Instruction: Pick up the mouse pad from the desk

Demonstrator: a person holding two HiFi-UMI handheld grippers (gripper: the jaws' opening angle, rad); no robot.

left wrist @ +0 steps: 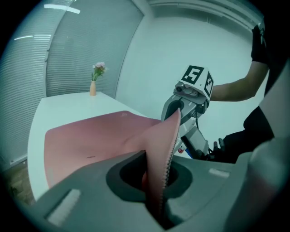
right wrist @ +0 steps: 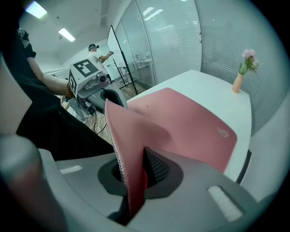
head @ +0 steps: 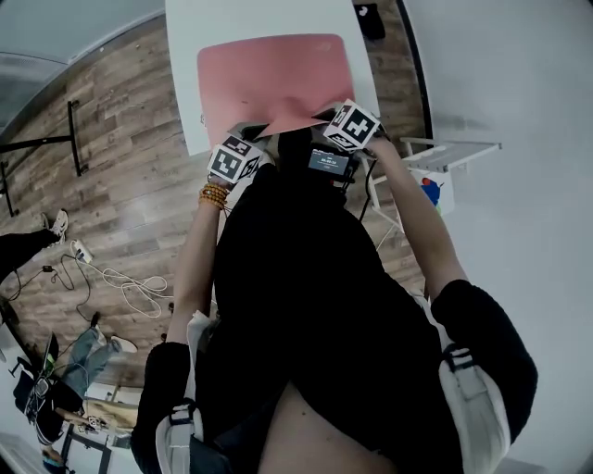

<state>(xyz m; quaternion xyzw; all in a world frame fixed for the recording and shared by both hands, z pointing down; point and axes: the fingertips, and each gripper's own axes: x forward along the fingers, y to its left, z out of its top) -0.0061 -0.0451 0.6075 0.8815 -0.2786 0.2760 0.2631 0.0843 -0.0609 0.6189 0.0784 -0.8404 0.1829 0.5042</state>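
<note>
A large pink mouse pad [head: 273, 79] lies on the white desk [head: 185, 56], with its near edge lifted and folded upward. My left gripper [head: 243, 148] is shut on the pad's near left corner. In the left gripper view the pink edge [left wrist: 158, 163] stands pinched between the jaws. My right gripper [head: 335, 130] is shut on the near right corner. The right gripper view shows the pad [right wrist: 190, 122] rising out of the jaws as a fold. Each gripper view also shows the other gripper, namely the right gripper [left wrist: 183, 108] and the left gripper [right wrist: 97, 93].
A small vase with a flower [right wrist: 240, 77] stands on the desk's far corner. A black object [head: 369, 18] lies beside the desk's far right. A white rack [head: 435, 162] stands on the right. Cables [head: 130, 287] trail over the wooden floor on the left. A distant person [right wrist: 95, 52] stands by glass walls.
</note>
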